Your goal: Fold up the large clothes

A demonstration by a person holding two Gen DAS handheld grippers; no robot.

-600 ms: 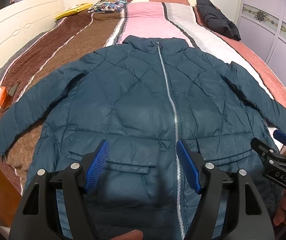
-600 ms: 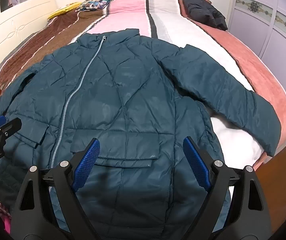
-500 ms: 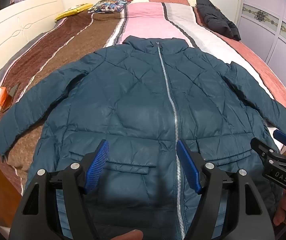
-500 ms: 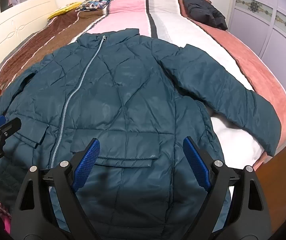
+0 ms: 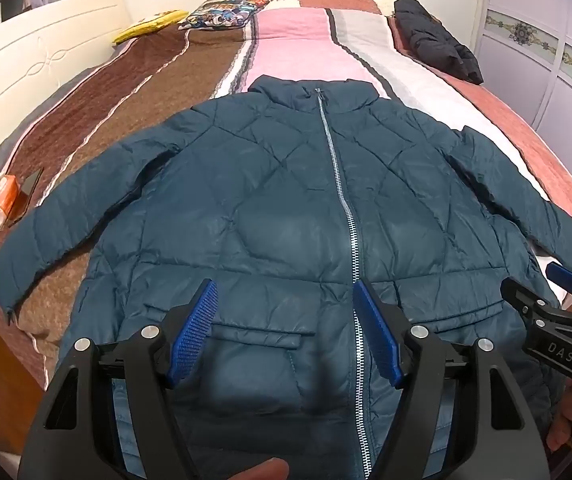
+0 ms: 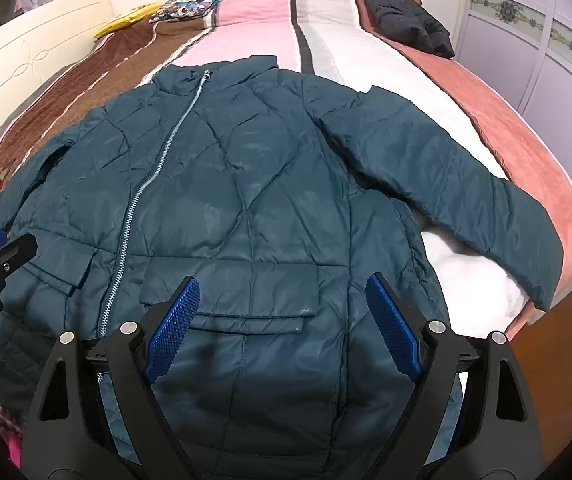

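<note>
A dark teal quilted puffer jacket lies flat, front up and zipped, on the bed, collar far from me and both sleeves spread out; it also fills the right wrist view. My left gripper is open and empty, above the jacket's lower front by its left flap pocket. My right gripper is open and empty, above the right flap pocket. The right gripper also shows at the right edge of the left wrist view. The jacket's hem is hidden under the grippers.
The bed has a striped cover in brown, pink, white and rose. A folded black jacket lies far right. Pillows are at the far end. An orange packet and a phone lie left. A white headboard and wardrobe doors flank the bed.
</note>
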